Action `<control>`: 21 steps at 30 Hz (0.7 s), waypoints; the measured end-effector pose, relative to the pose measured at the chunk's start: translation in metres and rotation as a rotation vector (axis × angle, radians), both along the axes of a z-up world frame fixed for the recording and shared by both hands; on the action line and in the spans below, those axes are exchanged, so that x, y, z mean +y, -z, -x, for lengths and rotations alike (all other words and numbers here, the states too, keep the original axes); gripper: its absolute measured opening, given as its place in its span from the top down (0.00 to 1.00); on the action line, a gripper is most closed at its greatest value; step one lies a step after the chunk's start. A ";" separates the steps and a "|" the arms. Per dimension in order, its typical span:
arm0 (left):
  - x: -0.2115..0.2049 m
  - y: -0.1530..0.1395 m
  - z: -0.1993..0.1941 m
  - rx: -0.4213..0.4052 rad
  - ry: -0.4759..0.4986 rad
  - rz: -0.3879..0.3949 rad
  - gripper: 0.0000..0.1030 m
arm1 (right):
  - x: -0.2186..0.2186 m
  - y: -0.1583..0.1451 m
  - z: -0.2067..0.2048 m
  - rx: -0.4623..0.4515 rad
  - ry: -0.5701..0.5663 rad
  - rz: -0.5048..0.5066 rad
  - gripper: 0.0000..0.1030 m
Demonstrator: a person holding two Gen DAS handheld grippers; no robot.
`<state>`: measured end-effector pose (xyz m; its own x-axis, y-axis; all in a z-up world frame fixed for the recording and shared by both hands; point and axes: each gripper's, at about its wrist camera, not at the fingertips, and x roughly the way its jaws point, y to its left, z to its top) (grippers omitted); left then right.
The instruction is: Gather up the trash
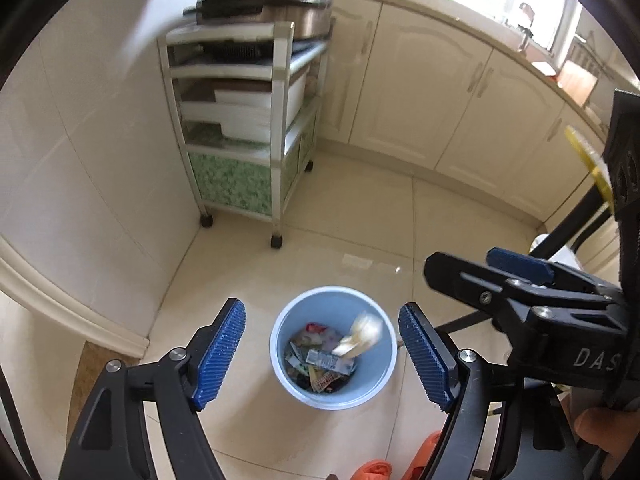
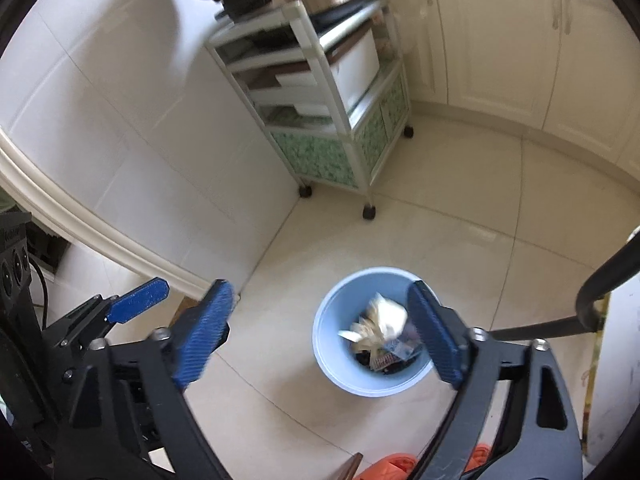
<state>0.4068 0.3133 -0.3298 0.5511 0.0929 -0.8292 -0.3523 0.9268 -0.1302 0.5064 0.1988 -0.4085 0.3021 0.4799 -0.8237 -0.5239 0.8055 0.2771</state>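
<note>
Blurred, seemingly pale wrapper (image 2: 382,322) inside blue bin (image 2: 340,368), below both spread-open, empty claws: left claw (image 1: 322,356), right claw (image 2: 320,340).

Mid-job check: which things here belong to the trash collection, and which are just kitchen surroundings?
Job:
- blue trash bin
- crumpled wrapper, blurred, over the bin mouth
- left gripper, open
- right gripper, open

Surroundings:
- rolling storage cart
- base cabinets
- orange slippers
</note>
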 end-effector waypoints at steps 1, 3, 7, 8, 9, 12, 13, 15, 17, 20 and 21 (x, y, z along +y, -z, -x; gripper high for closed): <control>-0.005 -0.010 0.004 -0.019 0.005 -0.009 0.27 | -0.002 -0.010 0.004 -0.022 0.000 -0.004 0.12; -0.015 -0.027 0.017 -0.054 0.011 -0.021 0.27 | -0.007 -0.031 0.012 -0.066 0.010 -0.005 0.11; -0.035 -0.063 0.038 -0.124 0.014 -0.035 0.22 | -0.021 -0.077 0.034 -0.157 0.036 0.008 0.05; -0.044 -0.075 0.046 -0.149 0.020 -0.046 0.21 | -0.027 -0.090 0.040 -0.178 0.049 0.014 0.05; -0.049 -0.085 0.053 -0.168 0.026 -0.056 0.20 | -0.033 -0.101 0.046 -0.195 0.063 0.018 0.04; -0.079 -0.116 0.078 -0.226 0.048 -0.092 0.12 | -0.060 -0.136 0.066 -0.255 0.110 0.020 0.01; -0.092 -0.127 0.087 -0.250 0.057 -0.113 0.09 | -0.073 -0.149 0.074 -0.285 0.134 0.025 0.00; -0.120 -0.147 0.105 -0.298 0.089 -0.146 0.07 | -0.099 -0.172 0.092 -0.336 0.172 0.028 0.00; -0.149 -0.163 0.124 -0.337 0.123 -0.168 0.06 | -0.124 -0.189 0.107 -0.385 0.215 0.039 0.00; -0.191 -0.183 0.148 -0.375 0.176 -0.178 0.01 | -0.168 -0.212 0.132 -0.444 0.293 0.070 0.00; -0.200 -0.185 0.159 -0.381 0.188 -0.182 0.01 | -0.183 -0.219 0.142 -0.454 0.319 0.072 0.00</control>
